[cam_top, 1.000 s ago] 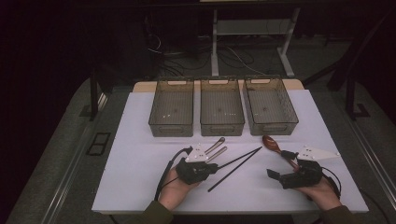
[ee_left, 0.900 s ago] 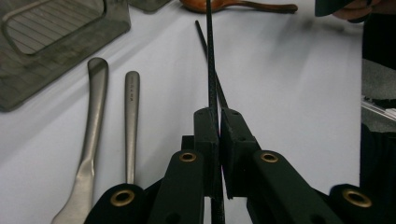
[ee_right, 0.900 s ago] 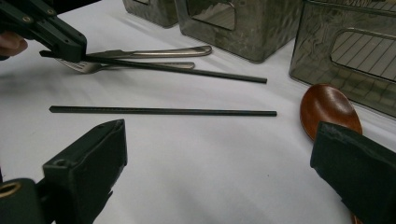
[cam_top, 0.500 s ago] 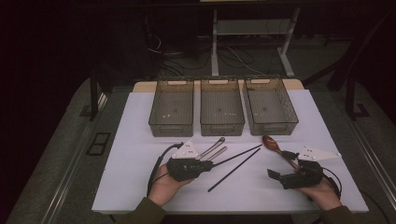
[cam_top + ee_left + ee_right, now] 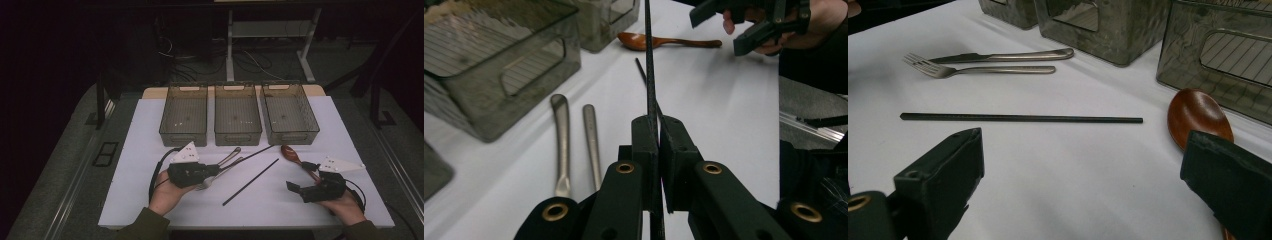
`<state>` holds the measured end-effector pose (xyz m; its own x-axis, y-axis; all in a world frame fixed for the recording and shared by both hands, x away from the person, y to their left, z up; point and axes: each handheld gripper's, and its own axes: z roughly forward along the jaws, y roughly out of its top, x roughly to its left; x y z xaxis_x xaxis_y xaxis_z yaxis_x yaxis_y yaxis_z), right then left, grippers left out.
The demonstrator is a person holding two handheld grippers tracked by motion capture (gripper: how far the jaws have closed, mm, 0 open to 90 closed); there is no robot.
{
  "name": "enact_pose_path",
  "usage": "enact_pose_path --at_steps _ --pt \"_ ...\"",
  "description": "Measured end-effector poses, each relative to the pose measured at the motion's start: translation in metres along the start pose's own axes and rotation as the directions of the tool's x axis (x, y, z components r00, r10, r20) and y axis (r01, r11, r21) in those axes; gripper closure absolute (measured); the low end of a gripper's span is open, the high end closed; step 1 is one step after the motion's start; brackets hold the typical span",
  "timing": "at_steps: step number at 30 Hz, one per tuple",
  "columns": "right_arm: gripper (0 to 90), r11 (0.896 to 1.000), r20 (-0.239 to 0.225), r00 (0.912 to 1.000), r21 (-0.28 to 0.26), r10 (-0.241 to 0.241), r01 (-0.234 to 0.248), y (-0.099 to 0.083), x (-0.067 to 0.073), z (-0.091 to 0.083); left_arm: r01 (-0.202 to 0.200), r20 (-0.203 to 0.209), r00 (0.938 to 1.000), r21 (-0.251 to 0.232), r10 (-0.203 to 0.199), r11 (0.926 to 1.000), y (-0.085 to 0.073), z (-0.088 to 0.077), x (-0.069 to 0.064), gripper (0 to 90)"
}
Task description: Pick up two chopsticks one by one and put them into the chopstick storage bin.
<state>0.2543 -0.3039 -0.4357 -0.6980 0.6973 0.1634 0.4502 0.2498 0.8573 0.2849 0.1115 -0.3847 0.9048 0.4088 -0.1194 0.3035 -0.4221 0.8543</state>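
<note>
My left gripper (image 5: 215, 170) is shut on the near end of a thin black chopstick (image 5: 647, 70), which points away toward the middle bin. The stick (image 5: 250, 154) hangs just above the white table. A second black chopstick (image 5: 250, 182) lies flat on the table between my hands; it also shows across the right gripper view (image 5: 1020, 118). My right gripper (image 5: 300, 176) rests at the right with its jaws wide apart and nothing between them (image 5: 1083, 145). A brown wooden spoon (image 5: 1198, 115) lies just beyond its right jaw.
Three clear plastic bins (image 5: 237, 112) stand in a row at the back of the table. A metal fork (image 5: 978, 70) and knife (image 5: 1008, 55) lie side by side near the left gripper, under the held chopstick. The white table (image 5: 350, 130) has bare room along its front and sides.
My left hand has drawn back to the left and risen a little, taking the held chopstick with it. The right hand and the other utensils have stayed put.
</note>
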Motion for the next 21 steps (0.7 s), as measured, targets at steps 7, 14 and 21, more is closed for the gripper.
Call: enact_pose_path --at_steps 7,14,21 --pt "3.2 1.000 0.002 1.0000 0.000 0.000 0.000 0.000 0.000 0.000 0.014 -0.036 0.9993 -0.027 -0.015 0.9995 0.002 -0.016 0.013 84.8" --pt "3.2 1.000 0.003 1.0000 0.001 0.002 -0.002 0.000 0.000 0.000 0.035 -0.075 0.9965 -0.049 -0.038 0.9982 0.003 -0.029 0.029 84.8" --pt "3.2 1.000 0.005 1.0000 0.002 0.000 0.000 0.000 -0.001 0.000 0.044 -0.107 0.9929 -0.065 -0.051 0.9969 0.007 -0.037 0.040 84.8"
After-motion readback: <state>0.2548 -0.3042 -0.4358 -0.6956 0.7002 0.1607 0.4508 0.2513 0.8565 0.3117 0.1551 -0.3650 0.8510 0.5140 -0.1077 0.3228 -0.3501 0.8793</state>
